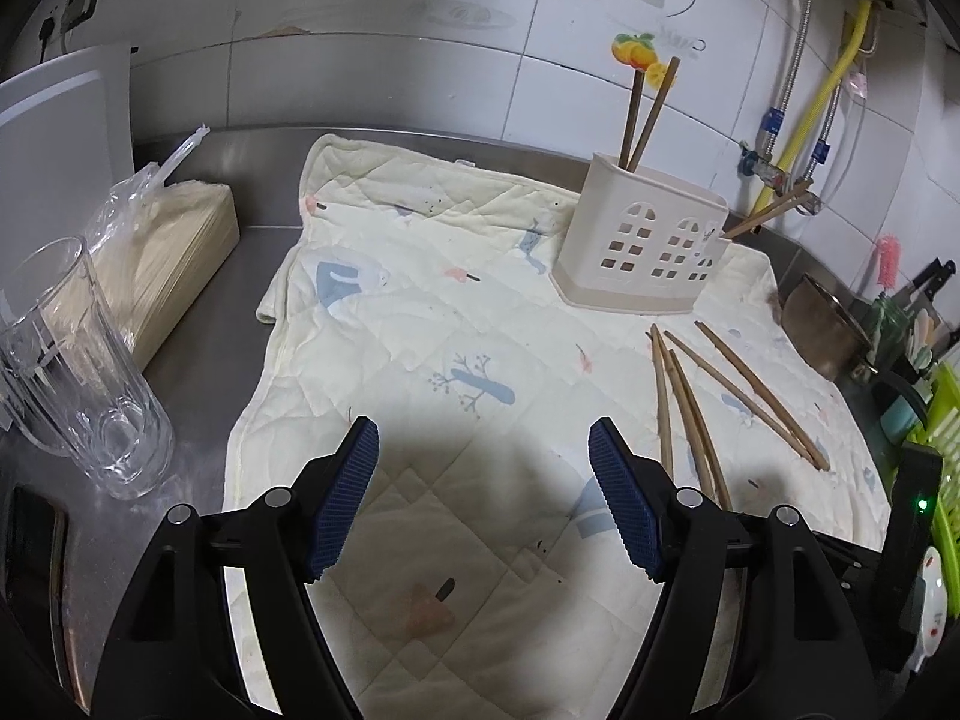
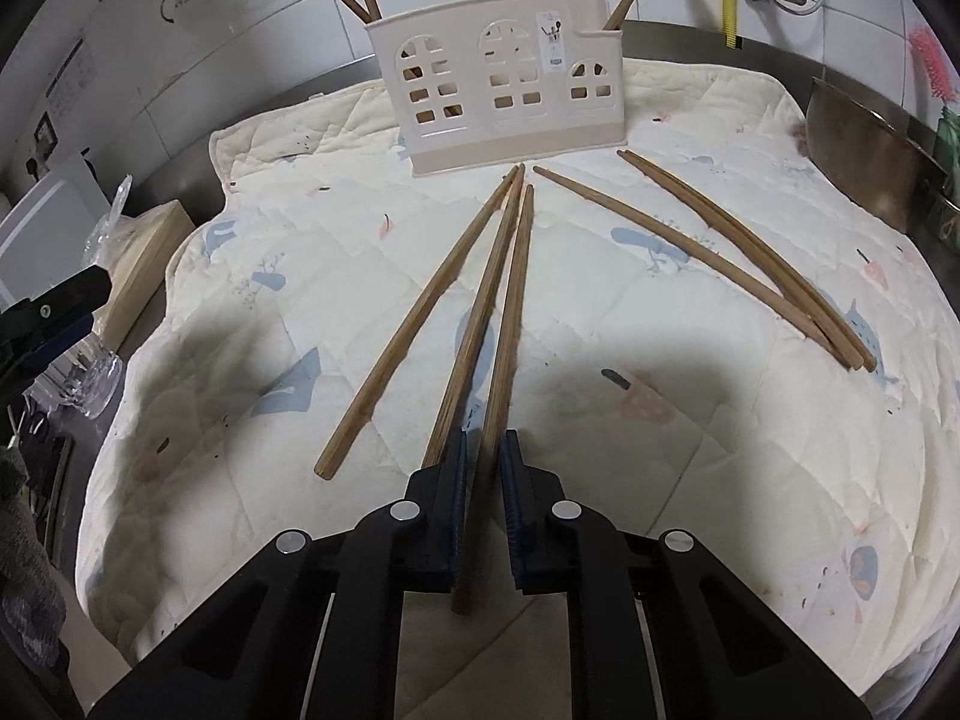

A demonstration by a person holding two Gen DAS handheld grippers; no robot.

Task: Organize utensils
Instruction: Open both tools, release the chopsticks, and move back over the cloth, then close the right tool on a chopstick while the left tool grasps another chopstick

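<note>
Chopstick (image 2: 504, 354) clamped at its near end by the right hand-held gripper (image 2: 483, 480), long axis pointing ahead to the holder (image 2: 498, 90); left hand-held gripper (image 1: 483, 498) gapes empty.

1. Loose chopsticks (image 2: 420, 324) on the quilt (image 2: 690, 450): six, in two groups of three.
2. Chopsticks standing in the holder (image 2: 498, 90): four, two at each end.
3. Holder: one.
4. Quilt: one.
5. Glass mug (image 1: 78, 360): one.
6. Grippers: two, left gripper (image 1: 483, 498) and right gripper (image 2: 483, 480).
</note>
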